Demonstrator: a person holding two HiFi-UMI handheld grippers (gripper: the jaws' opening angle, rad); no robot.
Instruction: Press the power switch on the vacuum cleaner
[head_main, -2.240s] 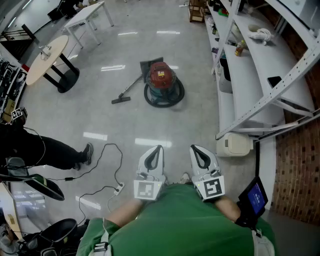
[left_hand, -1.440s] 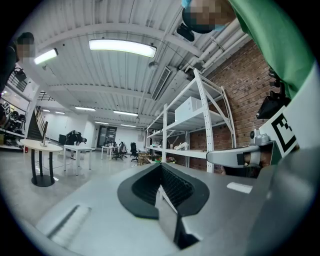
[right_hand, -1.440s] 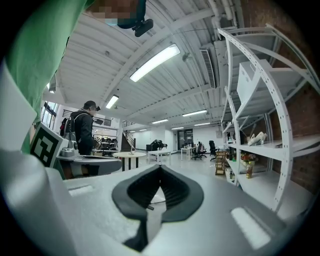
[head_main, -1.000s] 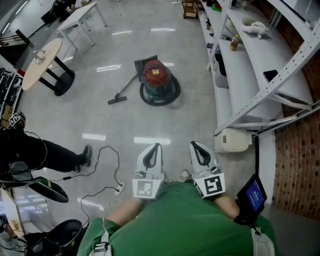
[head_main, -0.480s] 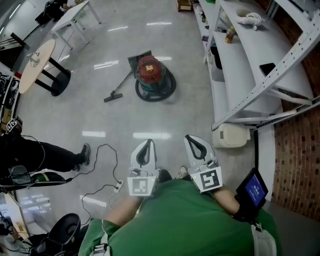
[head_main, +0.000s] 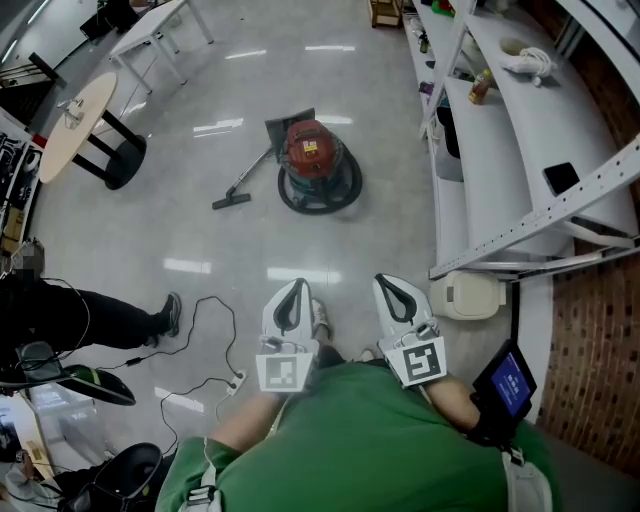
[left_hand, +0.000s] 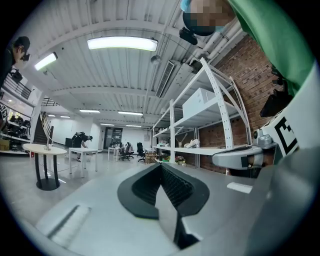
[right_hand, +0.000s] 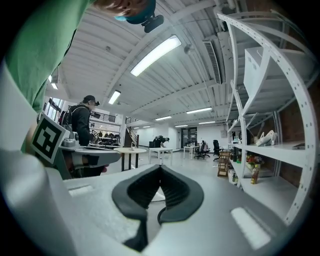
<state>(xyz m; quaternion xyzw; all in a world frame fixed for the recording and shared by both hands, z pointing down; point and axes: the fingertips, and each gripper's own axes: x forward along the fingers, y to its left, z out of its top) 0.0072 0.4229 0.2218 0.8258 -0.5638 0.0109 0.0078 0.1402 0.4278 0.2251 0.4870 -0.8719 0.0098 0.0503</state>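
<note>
The vacuum cleaner (head_main: 318, 165), a red drum on a dark round base, stands on the glossy floor a few steps ahead. Its hose and floor nozzle (head_main: 232, 199) trail to the left. My left gripper (head_main: 296, 285) and right gripper (head_main: 389, 281) are held side by side close to my chest, pointing toward the vacuum and well short of it. Both are shut with nothing between the jaws. The vacuum does not show in either gripper view. There the left gripper (left_hand: 161, 165) and right gripper (right_hand: 160, 168) point level into the room, tips together.
A white shelving rack (head_main: 520, 150) runs along the right, with a white bin (head_main: 467, 295) at its foot. A round table (head_main: 75, 118) and a white table (head_main: 150, 30) stand far left. A person in black (head_main: 80, 310) and a power strip with cable (head_main: 237, 378) are at my left.
The view swayed a little; the vacuum stays at about the same distance. Both grippers stay shut near my chest. A shoe now shows between them.
</note>
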